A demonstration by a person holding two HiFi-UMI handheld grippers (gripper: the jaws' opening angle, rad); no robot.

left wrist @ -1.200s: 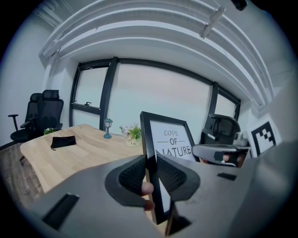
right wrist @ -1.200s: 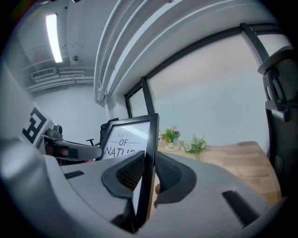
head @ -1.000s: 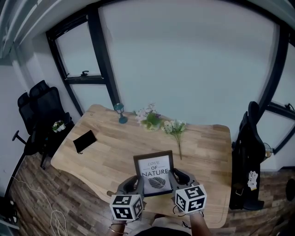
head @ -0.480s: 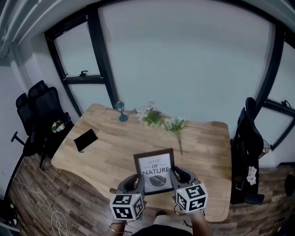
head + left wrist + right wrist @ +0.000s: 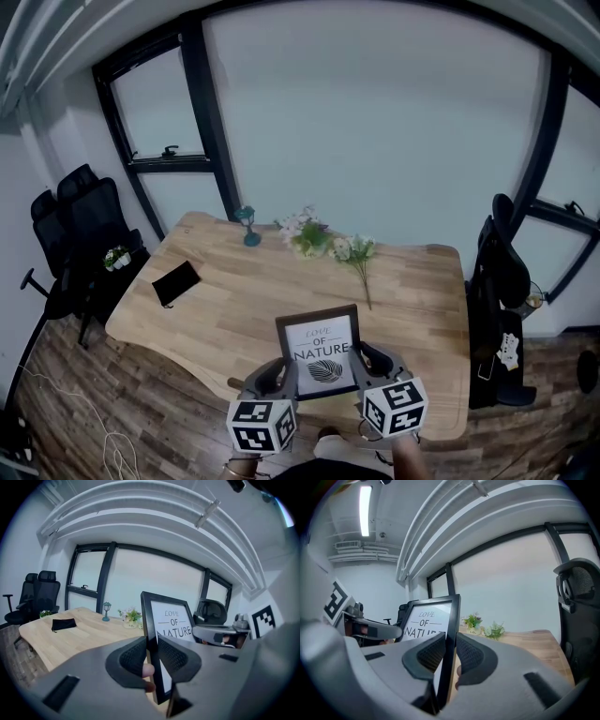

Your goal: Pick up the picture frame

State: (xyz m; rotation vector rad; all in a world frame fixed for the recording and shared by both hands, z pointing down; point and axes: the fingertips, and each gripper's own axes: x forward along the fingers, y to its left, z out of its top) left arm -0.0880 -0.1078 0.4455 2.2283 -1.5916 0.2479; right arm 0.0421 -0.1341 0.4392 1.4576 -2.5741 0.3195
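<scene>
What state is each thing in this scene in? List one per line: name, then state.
picture frame: upright, held by both side edges, apparently lifted off the table
left hand-held gripper: shut on the picture frame's left edge
right hand-held gripper: shut on its right edge
black pouch: lying flat on the table
small lantern: standing upright
flower sprig: lying on its side

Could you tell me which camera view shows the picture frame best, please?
The head view: nearly the whole picture frame faces the camera, held at its sides by the left gripper and the right gripper. Each gripper view shows only one clamped edge and a slanted, partly hidden front.
</scene>
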